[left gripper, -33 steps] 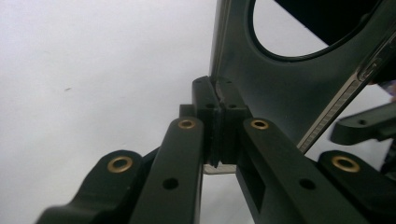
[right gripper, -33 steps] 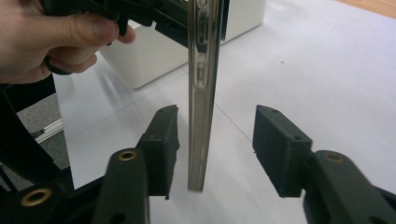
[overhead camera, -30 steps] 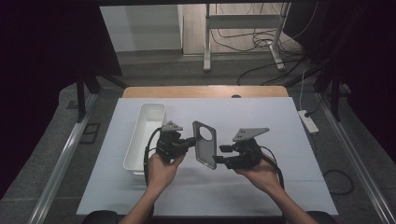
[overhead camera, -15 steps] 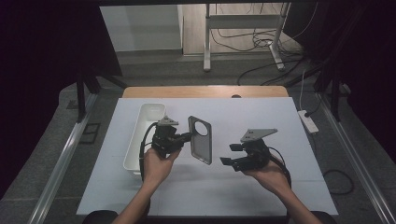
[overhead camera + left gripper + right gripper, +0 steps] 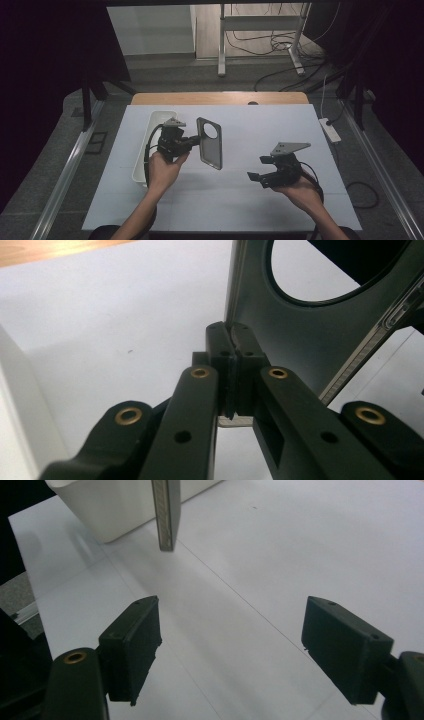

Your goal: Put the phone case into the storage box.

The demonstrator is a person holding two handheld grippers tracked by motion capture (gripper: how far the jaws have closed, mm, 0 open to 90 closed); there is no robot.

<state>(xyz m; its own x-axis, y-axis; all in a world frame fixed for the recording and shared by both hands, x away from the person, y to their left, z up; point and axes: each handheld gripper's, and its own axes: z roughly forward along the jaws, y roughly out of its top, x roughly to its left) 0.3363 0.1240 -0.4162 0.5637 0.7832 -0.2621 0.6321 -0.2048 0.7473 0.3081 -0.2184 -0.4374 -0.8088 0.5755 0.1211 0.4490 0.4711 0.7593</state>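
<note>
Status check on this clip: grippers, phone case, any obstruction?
Left gripper shut on phone case, held above table. Right gripper open, apart. White bin beside; nothing blocking.

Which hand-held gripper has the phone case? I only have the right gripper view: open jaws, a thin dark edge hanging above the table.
Observer: The left hand-held gripper. In the high view it holds the phone case upright above the table.
Operator: Firm grip?
Observer: The left gripper view shows its jaws shut on the case's edge, below the round camera cutout.
Operator: Where is my gripper relative to it?
Observer: The right hand-held gripper is apart from the case, lower and to its right, holding nothing.
Operator: That white thing behind the edge?
Observer: A white bin, long and narrow, beside the left hand.
</note>
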